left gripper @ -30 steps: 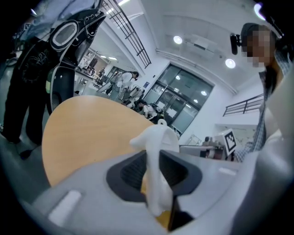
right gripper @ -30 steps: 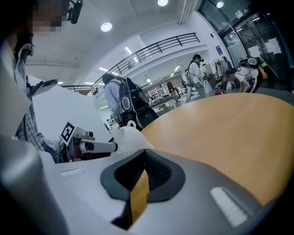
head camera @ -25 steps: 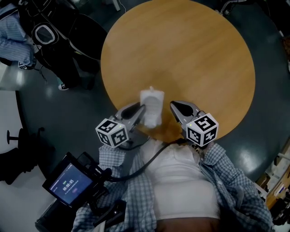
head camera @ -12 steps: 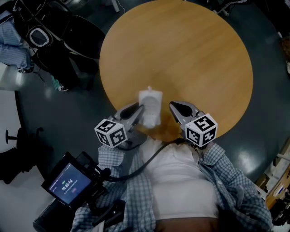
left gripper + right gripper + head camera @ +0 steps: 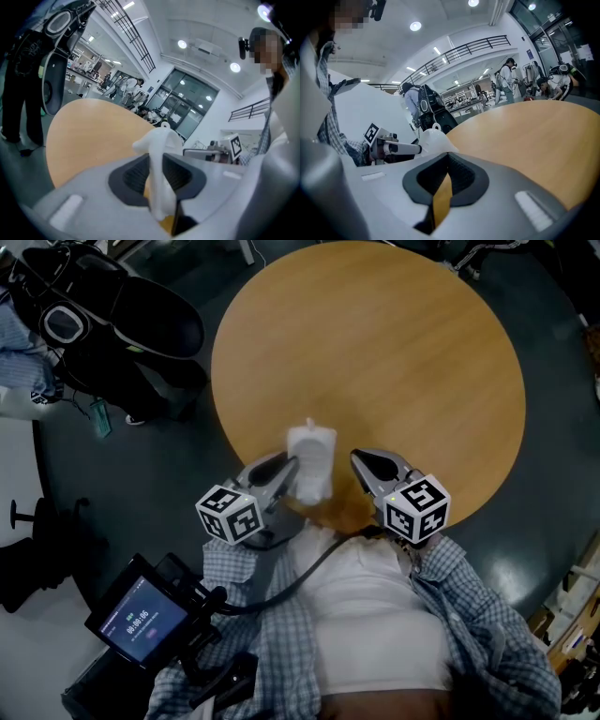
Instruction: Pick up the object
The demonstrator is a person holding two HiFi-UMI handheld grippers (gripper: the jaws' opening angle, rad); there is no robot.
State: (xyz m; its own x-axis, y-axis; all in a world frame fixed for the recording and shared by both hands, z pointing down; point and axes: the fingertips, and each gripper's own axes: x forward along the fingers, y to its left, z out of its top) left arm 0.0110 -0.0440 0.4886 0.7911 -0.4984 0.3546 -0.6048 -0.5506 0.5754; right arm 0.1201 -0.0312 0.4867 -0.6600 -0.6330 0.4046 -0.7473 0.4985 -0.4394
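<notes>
A white, soft, pouch-like object [image 5: 311, 463] hangs over the near edge of the round wooden table [image 5: 375, 352]. My left gripper [image 5: 292, 470] is shut on the object's left side. In the left gripper view the white object [image 5: 158, 159] is pinched flat between the dark pads [image 5: 133, 176] and bulges out above them. My right gripper [image 5: 361, 463] is just right of the object, apart from it and shut on nothing. In the right gripper view only a thin sliver of tabletop shows between its pads [image 5: 461, 176], and the white object [image 5: 432, 139] sits to the left.
Black bags and gear [image 5: 112, 324] lie on the dark floor at the upper left. A handheld device with a lit screen [image 5: 141, 620] is at the lower left, beside the person's checked shirt [image 5: 469, 634]. Several people stand far off beyond the table [image 5: 506, 75].
Both grippers and the white object keep their places. Only the head view has shifted a little, so the floor and bags at the left look displaced.
</notes>
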